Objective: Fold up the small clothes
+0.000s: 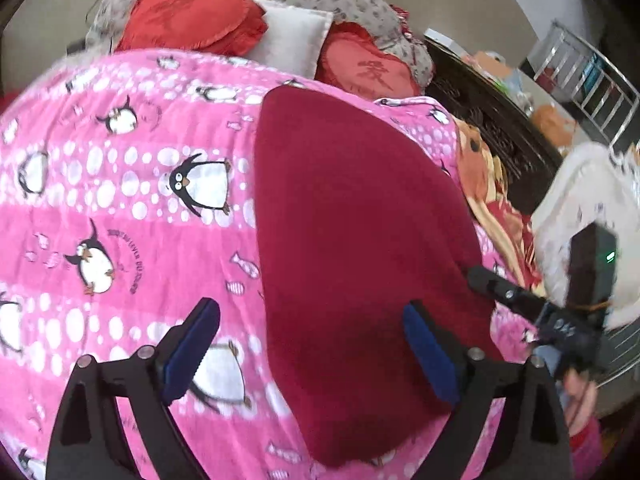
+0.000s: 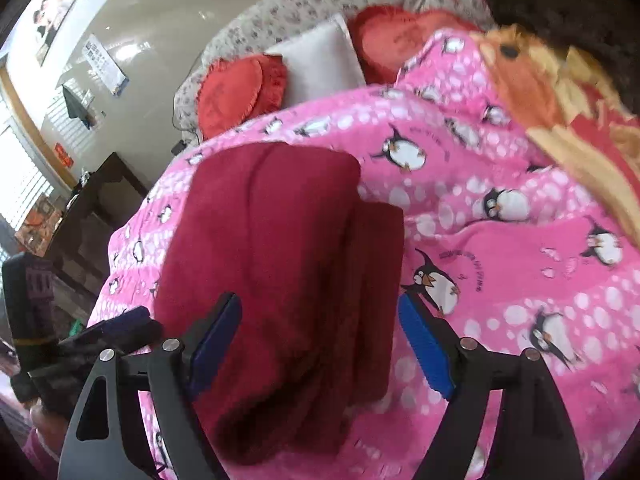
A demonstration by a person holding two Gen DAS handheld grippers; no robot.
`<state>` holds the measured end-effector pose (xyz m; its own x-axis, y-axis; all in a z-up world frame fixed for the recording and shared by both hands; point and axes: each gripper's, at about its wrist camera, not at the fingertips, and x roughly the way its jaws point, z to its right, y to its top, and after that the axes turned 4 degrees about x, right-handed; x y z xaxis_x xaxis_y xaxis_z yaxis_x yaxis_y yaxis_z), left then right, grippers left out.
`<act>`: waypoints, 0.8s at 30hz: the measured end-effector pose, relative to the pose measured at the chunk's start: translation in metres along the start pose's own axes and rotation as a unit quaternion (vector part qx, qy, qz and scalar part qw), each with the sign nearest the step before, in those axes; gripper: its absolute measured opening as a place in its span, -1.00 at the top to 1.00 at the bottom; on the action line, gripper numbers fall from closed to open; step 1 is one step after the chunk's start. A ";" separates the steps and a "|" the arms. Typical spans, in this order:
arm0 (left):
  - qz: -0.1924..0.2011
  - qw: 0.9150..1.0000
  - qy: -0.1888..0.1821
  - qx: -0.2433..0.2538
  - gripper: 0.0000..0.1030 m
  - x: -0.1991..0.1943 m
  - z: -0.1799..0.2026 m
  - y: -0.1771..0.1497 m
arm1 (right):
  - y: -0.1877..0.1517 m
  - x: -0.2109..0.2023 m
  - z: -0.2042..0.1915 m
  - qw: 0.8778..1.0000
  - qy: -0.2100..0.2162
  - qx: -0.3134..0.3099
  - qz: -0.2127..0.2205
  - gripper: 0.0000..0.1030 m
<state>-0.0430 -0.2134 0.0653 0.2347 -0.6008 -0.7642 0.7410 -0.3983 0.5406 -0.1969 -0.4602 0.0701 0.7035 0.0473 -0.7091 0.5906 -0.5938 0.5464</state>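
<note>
A bed fills both views, covered by a pink penguin blanket (image 1: 120, 208), with red heart cushions (image 1: 192, 16) and a pale pillow (image 1: 296, 36) piled at its far end. On the blanket lies the dark red garment (image 2: 280, 240), already doubled over: the right wrist view shows a layered edge running along its right side. The left tongs (image 1: 312, 354) stand spread over the garment's near left edge, one blue pad above the pink blanket and one above the red cloth, pinching nothing. The right tongs (image 2: 320, 346) are likewise spread, straddling the near end of the garment without pressing it. A fold looks just laid down and released; the next move likely calls for regripping the near edge to fold again, or smoothing.
</note>
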 end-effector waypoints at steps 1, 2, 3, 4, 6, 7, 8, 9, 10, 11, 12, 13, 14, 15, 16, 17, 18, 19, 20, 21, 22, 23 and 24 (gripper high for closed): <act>-0.006 1.000 -0.009 -0.004 -0.85 0.006 -0.004 0.003 | 0.003 0.009 0.006 1.000 0.008 0.003 -0.004 -0.14; -0.012 1.000 -0.017 -0.008 -0.85 0.012 -0.007 0.006 | 0.007 0.018 0.013 1.000 0.016 0.010 -0.009 -0.18; -0.019 0.999 -0.025 -0.011 -0.85 0.020 -0.009 0.008 | 0.009 0.024 0.019 1.000 0.021 0.019 -0.012 -0.26; -0.023 0.999 -0.031 -0.013 -0.85 0.025 -0.011 0.010 | 0.011 0.033 0.027 0.999 0.034 0.036 -0.018 -0.34; -0.028 0.998 -0.047 -0.015 -0.85 0.035 -0.010 0.012 | 0.013 0.044 0.038 0.997 0.054 0.056 -0.028 -0.42; -0.030 0.998 -0.054 -0.015 -0.87 0.039 -0.008 0.012 | 0.013 0.049 0.040 0.995 0.067 0.061 -0.032 -0.43; -0.031 0.998 -0.060 -0.015 -0.88 0.044 -0.006 0.012 | 0.013 0.051 0.042 0.994 0.080 0.062 -0.032 -0.43; -0.034 0.997 -0.066 -0.013 -0.88 0.049 -0.003 0.012 | 0.013 0.053 0.043 0.994 0.089 0.062 -0.031 -0.43; -0.038 0.997 -0.068 -0.013 -0.88 0.054 -0.001 0.012 | 0.013 0.056 0.043 0.993 0.095 0.063 -0.030 -0.43; -0.041 0.997 -0.071 -0.012 -0.89 0.058 0.002 0.011 | 0.013 0.057 0.043 0.992 0.101 0.065 -0.029 -0.43; -0.043 0.996 -0.073 -0.008 -0.89 0.061 0.005 0.011 | 0.013 0.058 0.043 0.991 0.108 0.068 -0.031 -0.43; -0.043 0.996 -0.073 -0.001 -0.87 0.063 0.009 0.011 | 0.013 0.060 0.043 0.991 0.111 0.071 -0.033 -0.43; -0.044 0.996 -0.073 0.009 -0.74 0.063 0.013 0.012 | 0.014 0.061 0.042 0.990 0.115 0.072 -0.036 -0.42; -0.043 0.996 -0.072 0.018 -0.70 0.062 0.018 0.013 | 0.015 0.061 0.040 0.990 0.118 0.070 -0.039 -0.27; -0.042 0.997 -0.066 0.025 -0.60 0.059 0.023 0.013 | 0.015 0.061 0.039 0.989 0.121 0.068 -0.040 0.07; -0.041 0.997 -0.065 0.032 -0.45 0.055 0.026 0.014 | 0.016 0.058 0.035 0.989 0.128 0.065 -0.041 0.17; -0.039 0.996 -0.066 0.038 -0.38 0.049 0.029 0.015 | 0.016 0.055 0.033 0.990 0.123 0.062 -0.039 0.40; -0.039 0.996 -0.065 0.042 -0.24 0.045 0.030 0.016 | 0.017 0.051 0.028 0.991 0.119 0.055 -0.035 0.58; -0.038 0.996 -0.067 0.045 -0.10 0.038 0.031 0.016 | 0.017 0.044 0.023 0.992 0.111 0.047 -0.032 0.66; -0.038 0.996 -0.068 0.046 -0.05 0.031 0.032 0.016 | 0.017 0.038 0.020 0.992 0.112 0.044 -0.030 0.74; -0.038 0.996 -0.069 0.049 -0.04 0.021 0.034 0.015 | 0.017 0.033 0.016 0.992 0.116 0.043 -0.029 0.78; -0.037 0.996 -0.067 0.052 -0.03 0.013 0.035 0.013 | 0.016 0.024 0.010 0.991 0.122 0.042 -0.026 0.79; -0.034 0.996 -0.064 0.058 -0.03 0.001 0.037 0.010 | 0.016 0.018 0.005 0.991 0.124 0.040 -0.026 0.79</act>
<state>-0.0586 -0.2437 0.0827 0.0979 -0.6498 -0.7538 0.6725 -0.5151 0.5314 -0.1769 -0.4729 0.0631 0.7549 0.2696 -0.5979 0.6020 -0.6466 0.4686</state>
